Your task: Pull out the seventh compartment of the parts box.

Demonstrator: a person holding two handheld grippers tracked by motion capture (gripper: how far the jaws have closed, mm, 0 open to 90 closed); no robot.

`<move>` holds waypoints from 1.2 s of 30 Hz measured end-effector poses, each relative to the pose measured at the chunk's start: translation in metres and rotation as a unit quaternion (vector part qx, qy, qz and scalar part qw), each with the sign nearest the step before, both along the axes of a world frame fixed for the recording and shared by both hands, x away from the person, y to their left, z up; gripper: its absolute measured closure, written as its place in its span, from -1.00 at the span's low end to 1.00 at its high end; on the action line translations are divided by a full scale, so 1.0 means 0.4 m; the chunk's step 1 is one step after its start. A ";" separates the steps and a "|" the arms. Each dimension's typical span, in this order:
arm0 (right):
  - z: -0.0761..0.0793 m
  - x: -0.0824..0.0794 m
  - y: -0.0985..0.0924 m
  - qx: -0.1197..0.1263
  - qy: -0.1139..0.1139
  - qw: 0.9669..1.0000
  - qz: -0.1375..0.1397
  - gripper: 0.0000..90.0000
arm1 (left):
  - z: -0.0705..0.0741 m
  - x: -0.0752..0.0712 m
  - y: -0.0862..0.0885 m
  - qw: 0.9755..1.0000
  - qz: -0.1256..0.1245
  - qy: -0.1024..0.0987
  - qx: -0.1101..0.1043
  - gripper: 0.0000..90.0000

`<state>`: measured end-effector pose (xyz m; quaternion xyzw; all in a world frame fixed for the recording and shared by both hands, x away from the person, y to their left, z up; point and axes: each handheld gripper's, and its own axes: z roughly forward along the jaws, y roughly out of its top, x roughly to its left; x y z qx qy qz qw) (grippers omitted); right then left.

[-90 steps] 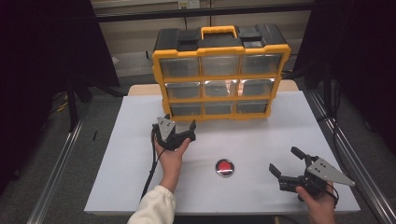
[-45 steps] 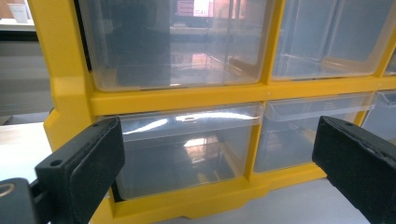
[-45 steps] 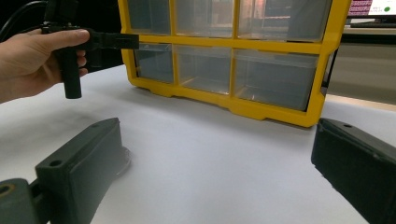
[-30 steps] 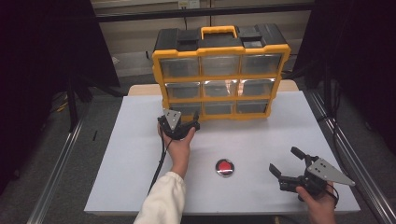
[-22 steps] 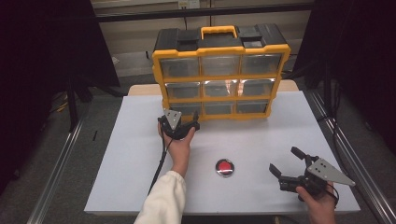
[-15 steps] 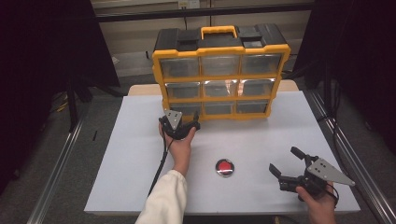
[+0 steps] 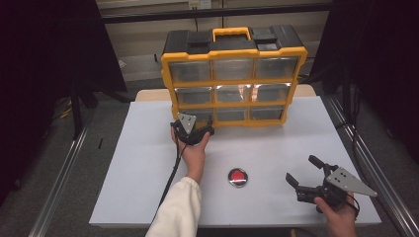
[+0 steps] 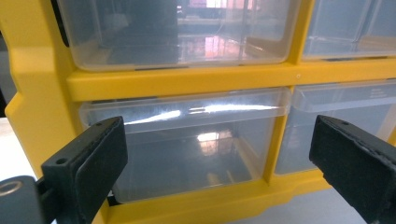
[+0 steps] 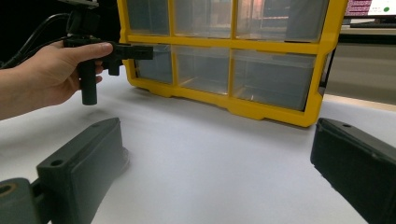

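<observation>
High view, left gripper spread apart at the bottom-left drawer of the yellow organizer, right gripper apart, near right of the white surface, red button between.

Left tool held far out on an outstretched, white-sleeved arm, jaws spread wide and aimed forward. Right tool held low at the near right, gripped in a bare hand, jaws wide apart, pointing left and away.

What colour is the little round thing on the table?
The button is red with a silvery rim; the high view shows it best.
</observation>
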<state>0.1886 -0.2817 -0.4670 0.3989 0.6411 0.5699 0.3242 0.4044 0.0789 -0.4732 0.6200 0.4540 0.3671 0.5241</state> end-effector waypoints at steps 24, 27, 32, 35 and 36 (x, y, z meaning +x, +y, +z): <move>-0.001 0.001 0.001 0.002 0.002 1.000 -0.004 -0.95 | 0.011 -0.002 0.008 0.997 0.032 -0.027 0.061 -0.80; -0.001 0.001 -0.001 0.000 0.002 1.000 -0.002 -0.95 | 0.012 -0.003 0.006 0.996 0.034 -0.036 0.076 -0.77; -0.002 0.002 -0.001 0.002 0.005 1.000 -0.001 -0.95 | 0.011 -0.003 0.006 0.993 0.036 -0.043 0.108 -0.73; -0.002 0.003 -0.002 0.001 0.004 1.000 -0.001 -0.95 | 0.011 -0.005 0.004 0.990 0.036 -0.054 0.129 -0.72; -0.002 0.003 -0.002 0.002 0.005 1.000 -0.001 -0.95 | 0.012 -0.006 0.004 0.988 0.033 -0.056 0.139 -0.72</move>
